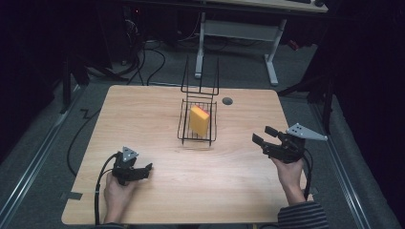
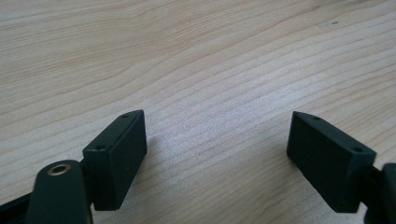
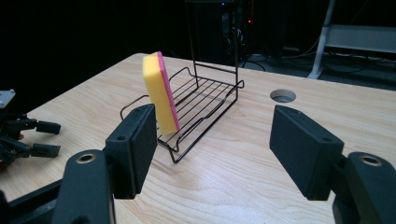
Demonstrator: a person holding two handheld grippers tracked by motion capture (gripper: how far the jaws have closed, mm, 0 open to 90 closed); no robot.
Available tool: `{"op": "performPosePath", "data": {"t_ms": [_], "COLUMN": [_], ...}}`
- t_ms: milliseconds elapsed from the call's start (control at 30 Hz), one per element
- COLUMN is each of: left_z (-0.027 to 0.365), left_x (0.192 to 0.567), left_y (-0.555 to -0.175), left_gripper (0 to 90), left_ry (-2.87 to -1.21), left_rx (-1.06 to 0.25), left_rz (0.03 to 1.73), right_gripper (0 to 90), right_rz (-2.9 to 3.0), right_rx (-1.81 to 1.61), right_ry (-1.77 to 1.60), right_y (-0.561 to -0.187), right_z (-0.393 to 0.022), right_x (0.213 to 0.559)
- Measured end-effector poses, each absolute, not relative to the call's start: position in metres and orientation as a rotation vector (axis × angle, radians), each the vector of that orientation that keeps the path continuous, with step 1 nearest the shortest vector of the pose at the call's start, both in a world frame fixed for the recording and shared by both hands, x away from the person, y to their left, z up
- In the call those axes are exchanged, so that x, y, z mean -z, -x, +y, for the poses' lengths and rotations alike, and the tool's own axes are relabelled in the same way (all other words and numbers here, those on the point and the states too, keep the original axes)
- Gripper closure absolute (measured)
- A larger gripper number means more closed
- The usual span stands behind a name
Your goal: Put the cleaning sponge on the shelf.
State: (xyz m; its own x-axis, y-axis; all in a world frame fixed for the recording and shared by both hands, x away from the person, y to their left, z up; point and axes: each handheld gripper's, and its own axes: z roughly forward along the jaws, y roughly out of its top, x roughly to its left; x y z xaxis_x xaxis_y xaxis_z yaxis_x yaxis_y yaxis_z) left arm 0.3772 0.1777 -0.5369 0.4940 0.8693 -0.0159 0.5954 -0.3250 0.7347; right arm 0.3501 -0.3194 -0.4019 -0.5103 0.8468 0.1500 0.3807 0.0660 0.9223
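Observation:
A yellow sponge with a pink back [image 1: 199, 119] [image 3: 160, 93] stands on edge inside a black wire rack [image 1: 187, 130] [image 3: 205, 95] near the middle of the wooden table [image 1: 224, 191]. My left gripper [image 1: 146, 169] [image 2: 215, 149] rests low over bare wood at the front left, jaws wide apart and empty. At the right side my right gripper [image 1: 261, 135] [image 3: 212, 151] is held above the table, open and empty, facing the rack and sponge from a short distance. The left gripper [image 3: 44, 139] also appears far off at the left edge of the right gripper view.
A round cable hole [image 1: 227, 101] [image 3: 283, 95] lies in the table behind the rack. Beyond the table stand a white desk frame [image 1: 272, 52] and loose cables [image 1: 157, 57] on the dark floor. The rack's tall wire back [image 1: 200, 76] rises at its far end.

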Motion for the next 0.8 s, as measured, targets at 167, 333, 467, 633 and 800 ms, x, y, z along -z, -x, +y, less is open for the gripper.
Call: {"op": "performPosePath", "data": {"t_ms": [167,333,467,633,800], "left_z": [0.178,0.178,0.178,0.178,0.178], "left_x": [0.537,0.537,0.537,0.537,0.537], "left_y": [-0.377,-0.377,-0.377,-0.377,-0.377], "left_gripper": [20.6,20.6,20.6,20.6,20.6], "left_ry": [-2.045,-2.045,-2.044,-2.044,-2.045], "left_rx": [-0.507,-0.507,-0.507,-0.507,-0.507], "left_rz": [1.200,1.200,1.201,1.201,1.200], "right_gripper": [32.6,32.7,32.7,32.7,32.7], "right_rz": [1.910,1.900,1.897,1.896,1.896], "right_rx": [-1.442,-1.447,-1.448,-1.434,-1.425], "right_ry": [-1.231,-1.244,-1.254,-1.272,-1.285], "right_y": [-0.344,-0.340,-0.337,-0.335,-0.333], "right_z": [-0.324,-0.328,-0.330,-0.332,-0.334], "right_x": [0.405,0.410,0.415,0.424,0.432]}}
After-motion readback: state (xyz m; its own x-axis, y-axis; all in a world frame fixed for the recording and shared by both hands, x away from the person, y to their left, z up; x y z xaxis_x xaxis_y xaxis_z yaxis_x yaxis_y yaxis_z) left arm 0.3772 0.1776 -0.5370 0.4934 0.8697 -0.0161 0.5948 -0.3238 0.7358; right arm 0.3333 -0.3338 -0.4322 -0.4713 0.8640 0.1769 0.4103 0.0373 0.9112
